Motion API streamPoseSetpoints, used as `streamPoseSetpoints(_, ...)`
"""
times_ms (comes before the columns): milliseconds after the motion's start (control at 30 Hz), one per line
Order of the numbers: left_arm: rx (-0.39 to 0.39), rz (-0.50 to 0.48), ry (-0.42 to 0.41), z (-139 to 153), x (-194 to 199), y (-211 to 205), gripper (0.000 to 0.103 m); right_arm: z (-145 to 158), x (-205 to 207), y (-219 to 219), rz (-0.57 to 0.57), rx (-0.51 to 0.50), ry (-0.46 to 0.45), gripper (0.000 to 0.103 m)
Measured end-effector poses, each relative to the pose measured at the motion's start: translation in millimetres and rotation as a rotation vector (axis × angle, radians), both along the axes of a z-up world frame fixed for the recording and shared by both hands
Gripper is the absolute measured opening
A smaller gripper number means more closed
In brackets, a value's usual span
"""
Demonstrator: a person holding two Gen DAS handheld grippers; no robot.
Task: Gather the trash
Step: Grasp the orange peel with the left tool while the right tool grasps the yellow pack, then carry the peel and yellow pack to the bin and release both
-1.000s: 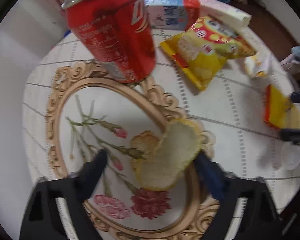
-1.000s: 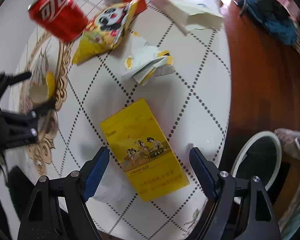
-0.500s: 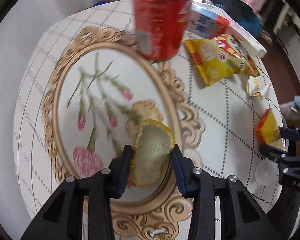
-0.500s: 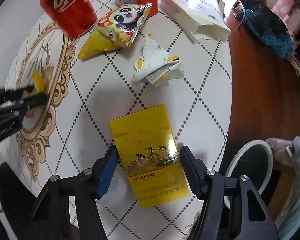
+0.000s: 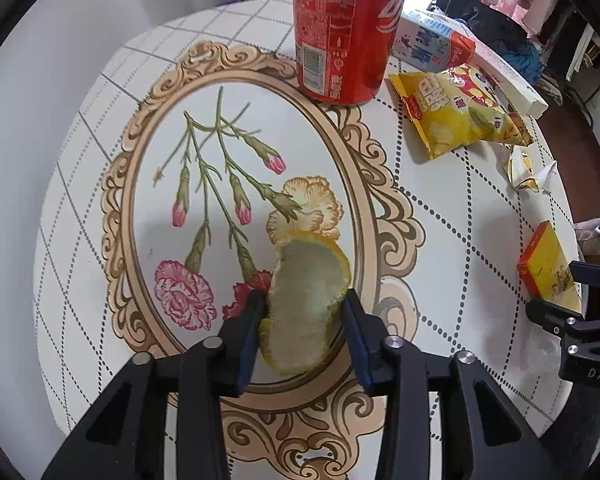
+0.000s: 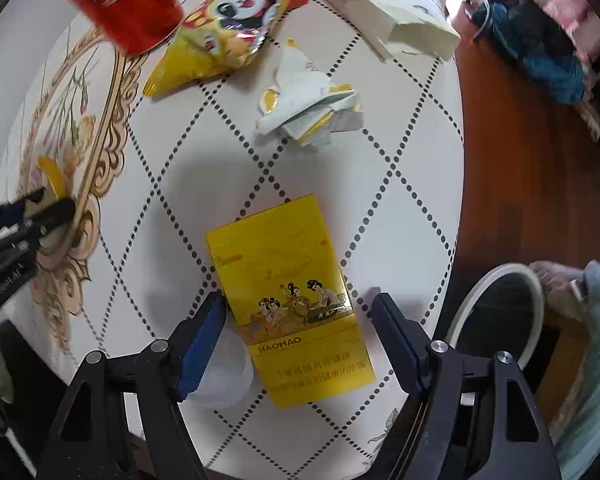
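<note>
My left gripper (image 5: 305,312) is shut on a yellow fruit peel (image 5: 306,300) and holds it over the round table (image 5: 84,120). My right gripper (image 6: 300,316) is open, its fingers on either side of a yellow HAOMAO cigarette box (image 6: 296,292) lying flat on the table; they do not touch it. The box also shows in the left wrist view (image 5: 544,266). A red cola can (image 5: 344,28), a yellow snack bag (image 5: 456,108) and crumpled paper (image 6: 308,108) lie further back.
A blue and orange carton (image 5: 432,42) and a torn white box (image 6: 388,12) sit at the far edge. A clear plastic lid (image 6: 224,372) lies by my right gripper's left finger. A round bin (image 6: 496,316) stands on the floor to the right, below the table edge.
My left gripper closed on the peel and lifted it a little. My right gripper narrowed around the yellow box and moved lower over it.
</note>
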State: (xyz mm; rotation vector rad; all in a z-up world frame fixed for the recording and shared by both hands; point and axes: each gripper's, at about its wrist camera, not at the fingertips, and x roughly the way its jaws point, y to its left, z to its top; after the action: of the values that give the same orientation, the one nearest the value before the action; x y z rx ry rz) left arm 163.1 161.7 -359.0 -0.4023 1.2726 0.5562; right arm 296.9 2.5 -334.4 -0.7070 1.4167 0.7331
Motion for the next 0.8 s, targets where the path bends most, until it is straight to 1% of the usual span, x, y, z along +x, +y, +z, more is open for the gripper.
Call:
streamPoseSetpoints(33, 0.006, -0.002, 0.0, 1, -2, -2, 0.034, 0, -4, -1, 0.003, 0.0, -0.02, 0.072)
streamPoseSetpoints(67, 0.013, -0.003, 0.001, 1, -3, -4, 0.033, 2, -5, -2, 0.008, 0.014, -0.031, 0.065)
streamPoseSetpoints(100, 0.021, -0.004, 0.003, 1, -5, -6, 0.033, 6, -8, -1, 0.012, 0.026, -0.042, 0.064)
streamPoseSetpoints(233, 0.05, 0.002, -0.005, 9, -10, -20, 0.032, 16, -11, -3, -0.032, 0.058, -0.025, 0.063)
streamPoseSetpoints(267, 0.057, 0.005, -0.011, 21, -18, -26, 0.032, 20, -10, -5, -0.042, 0.072, -0.026, 0.063)
streamPoseSetpoints(400, 0.104, 0.018, -0.05, 42, -26, -36, 0.032, 45, -11, -10, -0.074, 0.138, -0.067, 0.063)
streamPoseSetpoints(467, 0.122, 0.022, -0.077, 60, -30, -38, 0.032, 59, -15, -13, -0.09, 0.176, -0.093, 0.063)
streamPoseSetpoints(500, 0.136, 0.024, -0.093, 76, -32, -38, 0.032, 65, -16, -13, -0.098, 0.193, -0.104, 0.063)
streamPoseSetpoints(533, 0.147, 0.023, -0.11, 85, -35, -41, 0.032, 74, -16, -14, -0.106, 0.216, -0.124, 0.063)
streamPoseSetpoints(600, 0.168, 0.019, -0.147, 103, -34, -44, 0.032, 87, -19, -17, -0.117, 0.249, -0.168, 0.063)
streamPoseSetpoints(633, 0.18, 0.014, -0.16, 112, -34, -47, 0.032, 95, -12, -22, -0.127, 0.272, -0.199, 0.063)
streamPoseSetpoints(667, 0.192, 0.007, -0.184, 124, -32, -54, 0.032, 101, -11, -26, -0.14, 0.289, -0.216, 0.063)
streamPoseSetpoints(733, 0.204, -0.01, -0.213, 138, -23, -52, 0.032, 114, -9, -37, -0.178, 0.324, -0.244, 0.063)
streamPoseSetpoints(800, 0.216, -0.04, -0.253, 156, -15, -64, 0.032, 130, -4, -51, -0.215, 0.357, -0.268, 0.063)
